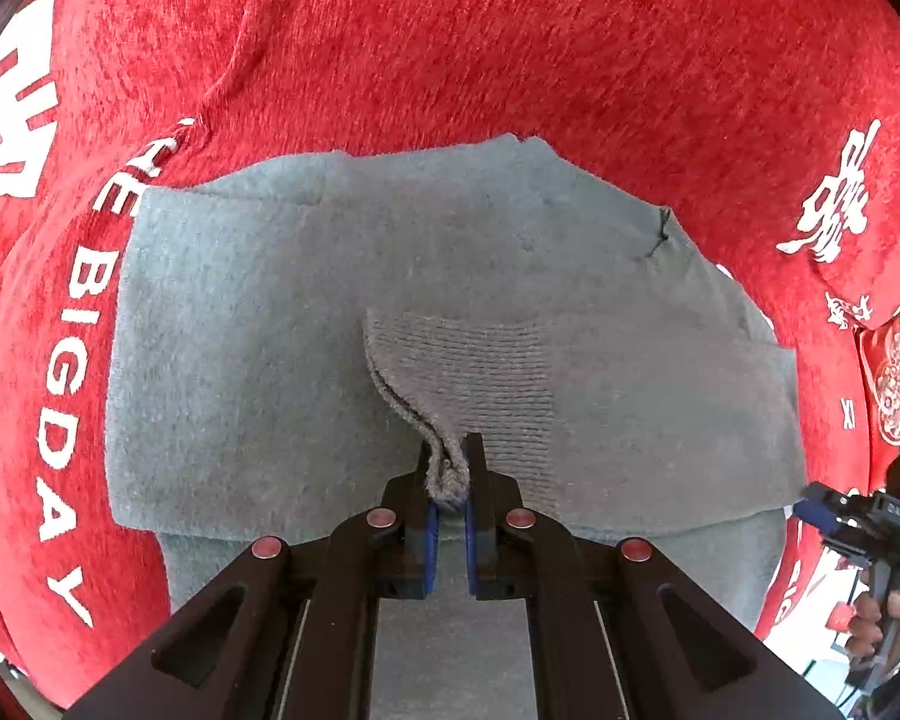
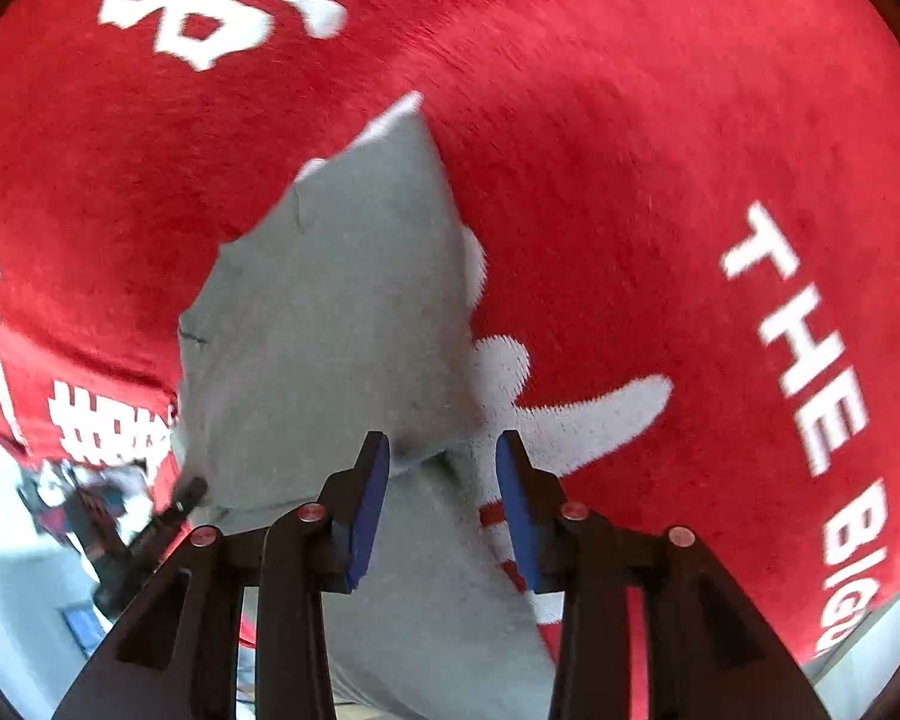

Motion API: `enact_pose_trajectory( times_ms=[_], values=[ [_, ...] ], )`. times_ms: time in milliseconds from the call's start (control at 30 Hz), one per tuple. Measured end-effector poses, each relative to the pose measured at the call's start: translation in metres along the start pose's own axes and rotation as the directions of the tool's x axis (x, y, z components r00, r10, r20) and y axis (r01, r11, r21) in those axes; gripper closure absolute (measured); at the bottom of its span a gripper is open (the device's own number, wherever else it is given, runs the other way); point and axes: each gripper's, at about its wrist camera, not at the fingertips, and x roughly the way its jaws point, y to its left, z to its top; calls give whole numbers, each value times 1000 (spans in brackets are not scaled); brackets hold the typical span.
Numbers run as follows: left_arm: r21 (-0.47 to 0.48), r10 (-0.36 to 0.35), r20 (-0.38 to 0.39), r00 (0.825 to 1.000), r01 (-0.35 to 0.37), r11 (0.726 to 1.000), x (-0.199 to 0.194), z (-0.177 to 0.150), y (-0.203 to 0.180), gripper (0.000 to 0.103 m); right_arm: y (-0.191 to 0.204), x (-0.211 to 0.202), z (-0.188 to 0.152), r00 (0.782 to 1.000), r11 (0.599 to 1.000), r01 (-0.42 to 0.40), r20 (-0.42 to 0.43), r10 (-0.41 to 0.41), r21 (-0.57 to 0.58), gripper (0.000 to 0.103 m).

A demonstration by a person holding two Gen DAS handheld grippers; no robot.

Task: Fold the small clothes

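1. A grey knitted garment [image 1: 306, 324] lies spread on a red plush cloth with white lettering [image 1: 510, 48].
2. The left gripper [image 1: 450, 468] points steeply down. Its black jaws with blue pads are pressed together on a raised ribbed cuff edge [image 1: 444, 474] of the garment.
3. The cuff's ribbed band [image 1: 474, 372] runs up and away from the pinch, lifted off the layer beneath.
4. In the right wrist view the right gripper [image 2: 441, 450] shows a clear gap between its blue pads. Grey fabric [image 2: 330, 312] lies between and beyond them; whether the pads press on it cannot be told.
5. This view is motion-blurred.
6. In the left wrist view the right gripper [image 1: 810, 510] sits at the garment's right edge, with a hand [image 1: 870, 630] on its handle.
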Motion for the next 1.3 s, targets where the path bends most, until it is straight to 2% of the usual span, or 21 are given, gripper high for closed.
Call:
enact_pose_trajectory(
  times_ms=[100,267,433,500,600,633,733,833,933,1000,1100,1167,1233,1300],
  values=[
    [19,9,-4,1000,-9,1000,0,-4,0,96,7,10,-3,998,997,62,16,-62,-39,90],
    [24,23,-19,1000,-22,999,-3,-16,8,96,17,11,-7,994,988,107,11,-106,-114,89],
    [5,118,4,993,-118,993,-16,-17,20,95,29,13,-8,985,973,175,19,-174,-148,87],
    [18,176,15,984,-176,984,-20,-15,25,95,33,6,-13,971,955,237,48,-232,-177,87],
    [15,171,34,985,-172,985,-32,-12,30,96,41,-9,-20,930,908,364,130,-343,-208,87],
    [22,170,47,984,-171,985,-37,-11,27,95,43,-17,-20,926,905,370,157,-342,-210,87],
    [38,144,67,987,-147,988,-42,-8,20,96,54,-24,-14,941,912,326,180,-287,-250,87],
    [61,123,54,991,-126,990,-28,-4,6,96,75,-11,-1,944,893,323,182,-277,-315,87],
    [75,134,37,990,-137,988,-7,0,-8,96,92,6,19,940,870,334,199,-278,-364,87],
    [74,158,29,987,-160,984,1,0,-11,95,100,22,35,946,865,321,182,-270,-385,87],
    [65,189,25,982,-190,980,11,1,-10,96,102,43,51,934,840,357,166,-316,-409,87],
    [60,192,32,981,-193,979,12,3,-10,95,98,53,58,914,813,405,169,-369,-419,88],
    [59,197,28,980,-198,978,12,5,-10,95,94,49,63,905,811,426,196,-378,-401,91],
    [60,207,24,978,-208,976,12,7,-10,95,89,44,67,905,827,426,192,-381,-366,91]
  ],
)
